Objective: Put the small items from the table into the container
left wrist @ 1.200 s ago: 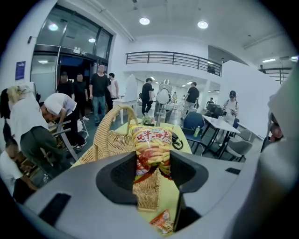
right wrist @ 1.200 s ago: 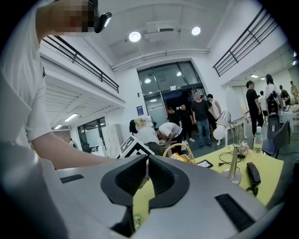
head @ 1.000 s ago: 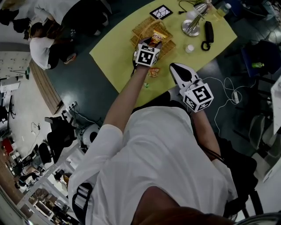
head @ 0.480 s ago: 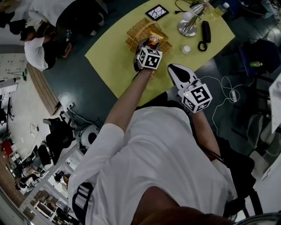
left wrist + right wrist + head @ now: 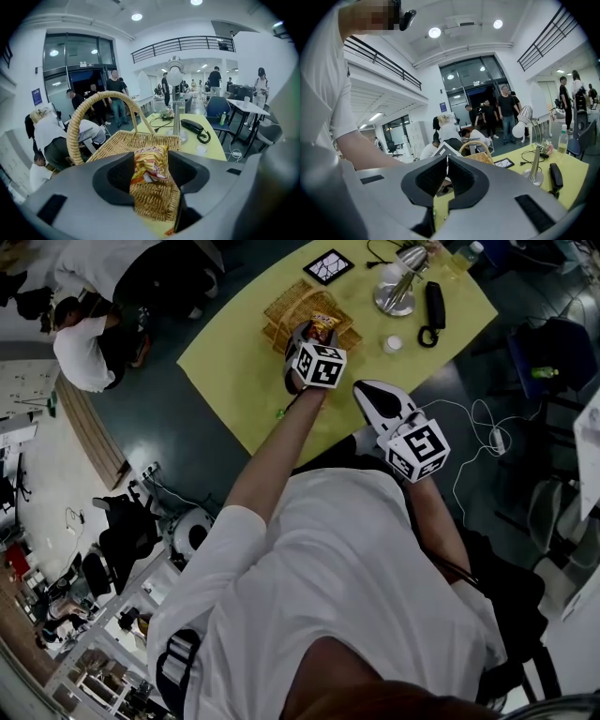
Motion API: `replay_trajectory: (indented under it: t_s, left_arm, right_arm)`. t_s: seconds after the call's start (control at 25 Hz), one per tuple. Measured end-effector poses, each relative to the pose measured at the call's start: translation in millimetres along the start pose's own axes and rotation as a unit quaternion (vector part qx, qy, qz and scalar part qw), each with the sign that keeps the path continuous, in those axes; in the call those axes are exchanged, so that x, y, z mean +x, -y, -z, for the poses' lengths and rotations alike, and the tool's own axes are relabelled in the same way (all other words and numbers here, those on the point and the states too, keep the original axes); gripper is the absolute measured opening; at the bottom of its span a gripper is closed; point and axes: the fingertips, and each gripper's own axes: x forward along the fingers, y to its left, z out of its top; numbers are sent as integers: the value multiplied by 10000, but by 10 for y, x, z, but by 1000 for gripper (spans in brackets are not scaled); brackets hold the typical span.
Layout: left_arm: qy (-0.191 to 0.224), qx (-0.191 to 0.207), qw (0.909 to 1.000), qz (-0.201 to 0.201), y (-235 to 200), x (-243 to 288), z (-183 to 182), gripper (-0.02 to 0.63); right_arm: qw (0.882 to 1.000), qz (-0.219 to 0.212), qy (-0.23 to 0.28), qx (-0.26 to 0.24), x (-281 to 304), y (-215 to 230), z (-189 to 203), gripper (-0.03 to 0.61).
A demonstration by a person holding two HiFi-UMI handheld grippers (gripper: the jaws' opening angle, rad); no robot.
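Note:
My left gripper point(image 5: 316, 334) is shut on a yellow-and-orange snack packet point(image 5: 324, 326) and holds it just above the near side of the wicker basket point(image 5: 286, 304). In the left gripper view the packet point(image 5: 149, 161) sits between the two dark pads, with the basket point(image 5: 117, 140) and its arched handle right behind. A small green item point(image 5: 279, 413) lies on the yellow table point(image 5: 234, 352) near its front edge. My right gripper point(image 5: 367, 388) hovers at the table's near edge, shut and empty point(image 5: 446, 176).
A desk lamp point(image 5: 394, 292), a black telephone handset point(image 5: 434, 310), a small white cup point(image 5: 393, 344) and a black-and-white card point(image 5: 329, 266) stand beyond the basket. People sit at the far left. Cables trail on the floor at the right.
My left gripper has tipped down and sunk a little toward the basket with the packet still in it. The right gripper has stayed where it was.

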Motion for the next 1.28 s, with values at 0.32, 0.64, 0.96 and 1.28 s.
replay_trajectory:
  t_s: [0.32,0.64,0.96,1.28]
  left_arm:
    - [300,-27,9995,47,-12,-185,-61,215]
    - [873,-138,9961,74,-178,-575,-163,213]
    - [1189,-162,9928,5,-282,-912,-184,105]
    - [1333,-381,9898,338,-210,-1182,-172,9]
  right_arm:
    - [10000,-48,37,-36,20,-31,-13,15]
    - [9999,-59,95,-33,111,-155,-57,15]
    - [9998,-141,129,-76,217,-297,-67,15]
    - [9997,-156,186,-48,266,-402,-88,15]
